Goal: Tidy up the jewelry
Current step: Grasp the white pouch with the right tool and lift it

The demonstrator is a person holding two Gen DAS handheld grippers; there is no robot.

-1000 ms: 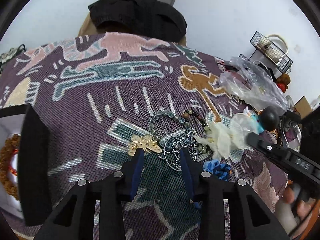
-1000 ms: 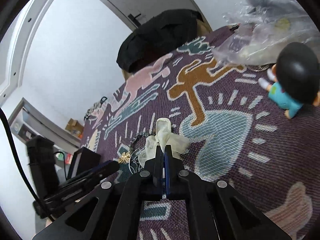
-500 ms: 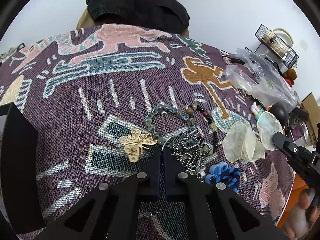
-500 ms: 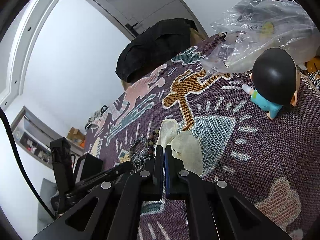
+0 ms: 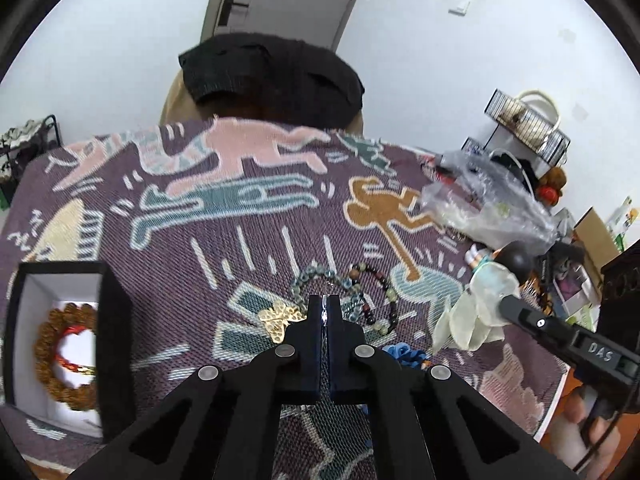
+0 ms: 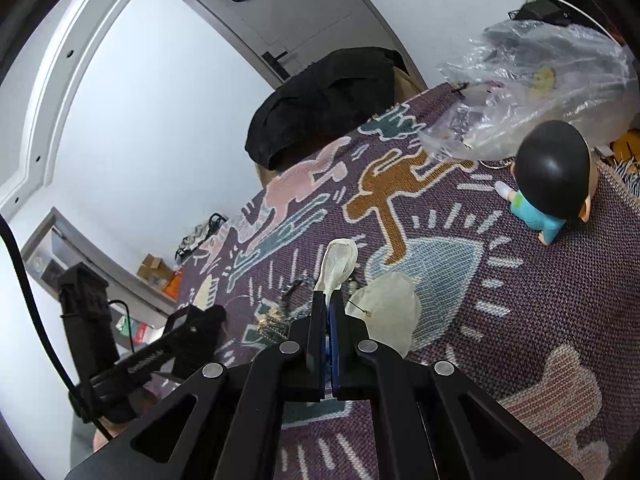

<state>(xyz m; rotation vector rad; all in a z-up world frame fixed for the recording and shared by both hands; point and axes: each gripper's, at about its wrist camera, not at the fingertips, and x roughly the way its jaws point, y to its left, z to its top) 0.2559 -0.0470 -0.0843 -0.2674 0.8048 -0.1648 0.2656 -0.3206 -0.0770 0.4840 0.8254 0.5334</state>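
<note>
Both grippers are showing closed jaws: the left gripper (image 5: 327, 299) is hiding whatever it grips, the right gripper (image 6: 329, 295) is clamping the pale shell earring (image 6: 340, 260) above the patterned cloth (image 6: 540, 320).

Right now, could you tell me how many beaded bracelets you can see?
3: brown bracelet inside the black box; grey-blue bracelet and multicolour bracelet beyond the left gripper. Others may be hidden.
</note>
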